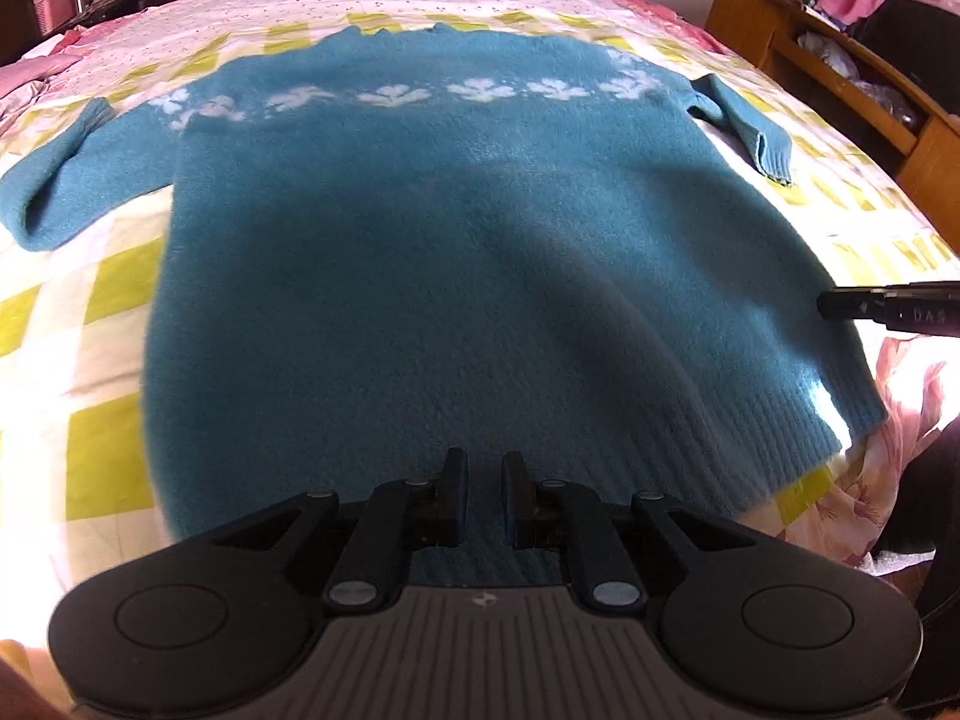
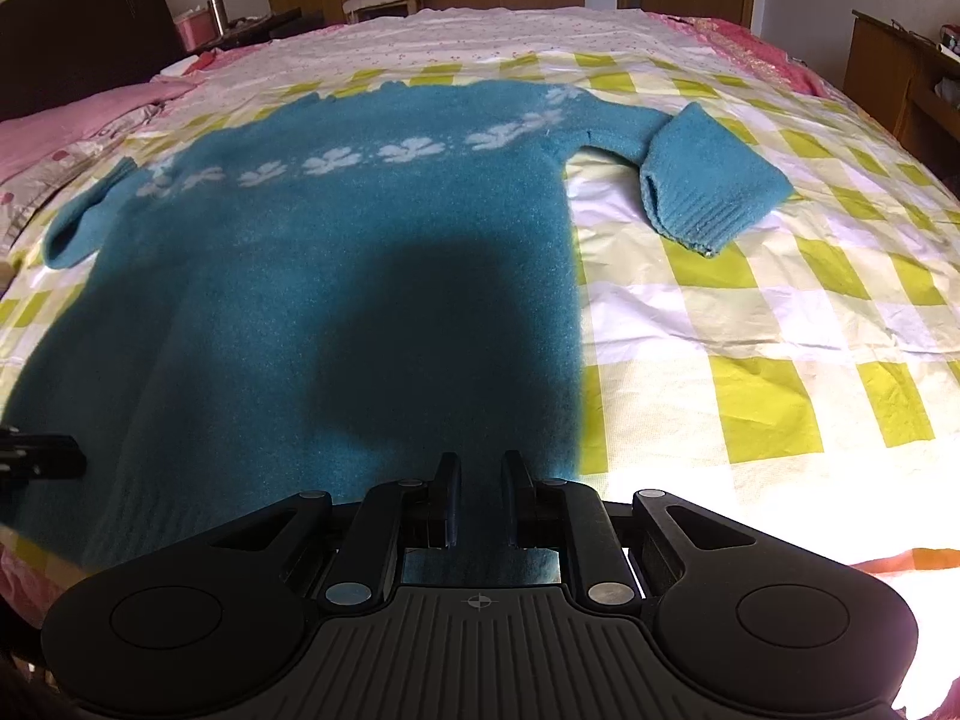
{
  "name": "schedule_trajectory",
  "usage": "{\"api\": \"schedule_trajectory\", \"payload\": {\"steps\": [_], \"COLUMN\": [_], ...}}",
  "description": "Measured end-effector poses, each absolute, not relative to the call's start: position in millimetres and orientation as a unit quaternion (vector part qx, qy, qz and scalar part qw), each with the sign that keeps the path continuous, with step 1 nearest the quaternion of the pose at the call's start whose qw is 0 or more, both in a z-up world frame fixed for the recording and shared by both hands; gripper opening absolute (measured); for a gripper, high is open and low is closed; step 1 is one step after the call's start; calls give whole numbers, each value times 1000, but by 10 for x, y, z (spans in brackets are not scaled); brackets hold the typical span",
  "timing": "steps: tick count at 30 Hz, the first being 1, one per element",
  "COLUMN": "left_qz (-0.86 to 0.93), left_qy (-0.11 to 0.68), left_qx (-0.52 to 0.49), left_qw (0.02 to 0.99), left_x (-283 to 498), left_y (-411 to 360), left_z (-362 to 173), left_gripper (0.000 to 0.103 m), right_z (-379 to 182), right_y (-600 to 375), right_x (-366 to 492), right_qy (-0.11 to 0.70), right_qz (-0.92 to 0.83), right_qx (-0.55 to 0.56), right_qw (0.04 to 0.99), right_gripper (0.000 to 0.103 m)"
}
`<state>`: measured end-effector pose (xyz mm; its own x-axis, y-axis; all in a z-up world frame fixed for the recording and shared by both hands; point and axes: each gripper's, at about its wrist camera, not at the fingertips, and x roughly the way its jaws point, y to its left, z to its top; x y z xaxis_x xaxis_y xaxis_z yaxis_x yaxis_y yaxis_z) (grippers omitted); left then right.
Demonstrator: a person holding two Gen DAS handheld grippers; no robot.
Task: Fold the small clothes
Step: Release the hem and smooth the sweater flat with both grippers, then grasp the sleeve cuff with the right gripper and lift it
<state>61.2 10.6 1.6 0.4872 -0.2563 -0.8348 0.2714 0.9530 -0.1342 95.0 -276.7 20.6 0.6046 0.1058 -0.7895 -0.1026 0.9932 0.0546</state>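
Note:
A teal knitted sweater [image 1: 456, 240] with a row of white flowers across the chest lies flat on the yellow-checked sheet [image 1: 102, 300], both sleeves spread out. My left gripper [image 1: 485, 462] hovers over the ribbed hem, jaws shut with only a narrow slit and nothing pinched. In the right wrist view the sweater [image 2: 288, 276] fills the left half. My right gripper [image 2: 481, 462] is shut over its lower right edge, holding nothing. The right sleeve [image 2: 702, 186] is bent back on the sheet [image 2: 750, 330]. Each gripper's tip shows in the other view: the right gripper [image 1: 825, 303], the left gripper [image 2: 78, 456].
A wooden cabinet [image 1: 840, 72] stands along the right of the bed. A dark headboard [image 2: 78, 24] and a pink pillow [image 2: 60, 126] are at the left. Pink floral bedding [image 1: 900, 390] hangs at the near right edge. A metal flask [image 2: 216, 12] stands behind the bed.

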Motion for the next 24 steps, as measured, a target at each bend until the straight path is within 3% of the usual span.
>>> {"api": "schedule_trajectory", "payload": {"steps": [8,11,16,20,24], "left_qz": [-177,-189,-205,-213,-222], "left_qy": [445,431,409,400,404], "left_qx": [-1,-4,6,5,-7], "left_qw": [878,882,889,891,887], "left_x": [819,980,1213,1321,1402], "left_y": [-83,-218,-436,-501,-497], "left_z": [277,321,369,360,288], "left_gripper": [19,19,23,27,27], "right_z": [341,381,349,305,191], "right_y": [-2999,-3122,-3307,-3313,-3334], "right_x": [1296,1499,1850,2075,2300], "right_qy": [405,386,362,345,353], "right_qz": [33,10,-20,-27,-35], "right_qx": [30,30,36,15,4], "right_qw": [913,922,931,938,935], "right_gripper": [16,24,28,40,40]}}
